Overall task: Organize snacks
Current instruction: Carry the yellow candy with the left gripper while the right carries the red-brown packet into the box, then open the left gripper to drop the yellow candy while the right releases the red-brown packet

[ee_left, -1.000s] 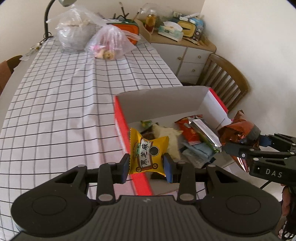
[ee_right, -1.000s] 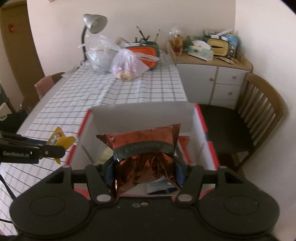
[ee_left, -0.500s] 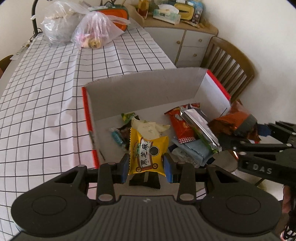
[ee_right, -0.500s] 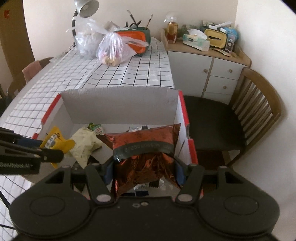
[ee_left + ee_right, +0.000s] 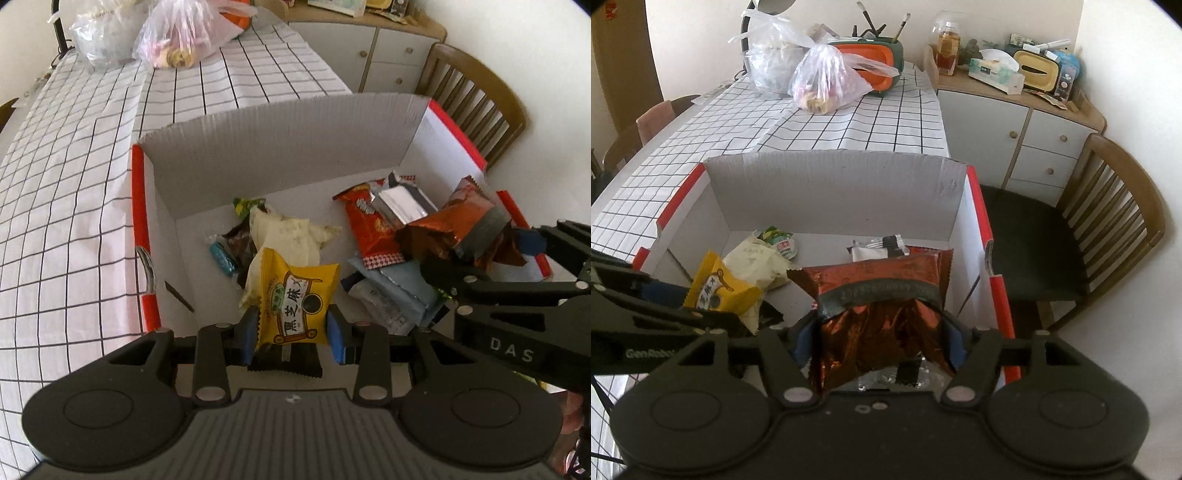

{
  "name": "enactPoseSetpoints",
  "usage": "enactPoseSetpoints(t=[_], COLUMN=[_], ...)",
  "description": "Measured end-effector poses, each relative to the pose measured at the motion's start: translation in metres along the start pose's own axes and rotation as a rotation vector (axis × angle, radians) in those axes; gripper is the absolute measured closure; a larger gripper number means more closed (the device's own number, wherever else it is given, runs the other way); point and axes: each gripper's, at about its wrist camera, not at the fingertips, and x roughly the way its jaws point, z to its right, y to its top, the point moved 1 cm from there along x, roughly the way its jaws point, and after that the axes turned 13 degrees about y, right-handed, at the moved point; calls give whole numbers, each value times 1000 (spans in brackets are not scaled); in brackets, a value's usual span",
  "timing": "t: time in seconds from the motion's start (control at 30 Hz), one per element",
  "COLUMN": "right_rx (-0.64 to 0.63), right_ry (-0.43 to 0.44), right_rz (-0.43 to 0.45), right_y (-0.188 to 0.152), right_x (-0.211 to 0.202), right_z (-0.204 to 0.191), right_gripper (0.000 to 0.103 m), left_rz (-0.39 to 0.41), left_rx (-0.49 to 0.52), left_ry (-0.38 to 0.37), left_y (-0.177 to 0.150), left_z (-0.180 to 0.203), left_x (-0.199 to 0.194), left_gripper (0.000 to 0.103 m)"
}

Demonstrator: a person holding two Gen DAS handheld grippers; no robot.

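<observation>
Checked tablecloth [image 5: 92, 192] behind, your cardboard box [image 5: 280, 133] is part-filled: left gripper [image 5: 291, 330] clamps the yellow sesame-cake packet [image 5: 295, 302], right gripper [image 5: 882, 339], jaws just opening, loosens on the copper foil bag [image 5: 879, 302]; both remain undropped.

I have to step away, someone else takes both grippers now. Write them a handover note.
Left gripper: shut on the yellow snack packet, held over the near left part of the box.
Right gripper: its jaws have just been opening around the brown foil bag, which is still between them, over the right side of the box.
Box: open, on the checked tablecloth, already holding several snacks, among them a red packet and a pale bag.
Done: both snacks are brought over the box.
Left: let go of both, then check the table for more.
</observation>
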Motion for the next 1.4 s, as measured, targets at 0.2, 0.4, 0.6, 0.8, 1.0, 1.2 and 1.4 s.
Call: enactPoseSetpoints(t=[0.2, 0.4, 0.6, 0.8, 1.0, 1.2, 1.4], right_rx=[6, 3, 12, 28, 26, 57, 78], right_ry=[4, 25, 48, 72, 108, 121, 116], right_rz=[6, 8, 26, 72, 138, 202, 261], right_y=[-3, -7, -11, -12, -10, -10, -14], right_x=[-2, -8, -20, -40, -64, -87, -108], right_z=[2, 2, 3, 0, -13, -21, -27], right_gripper=[26, 21, 16, 11, 6, 5, 0], left_rz=[-10, -5, 14, 56, 108, 180, 241], left_rx=[3, 4, -5, -18, -30, -37, -45], left_ry=[-1, 1, -10, -33, -50, -63, -80], left_y=[-4, -9, -14, -17, -21, -25, -31], left_z=[3, 7, 8, 0, -13, -25, -38], left_x=[3, 2, -6, -22, -41, -65, -88], left_gripper=[65, 62, 58, 45, 40, 36, 29])
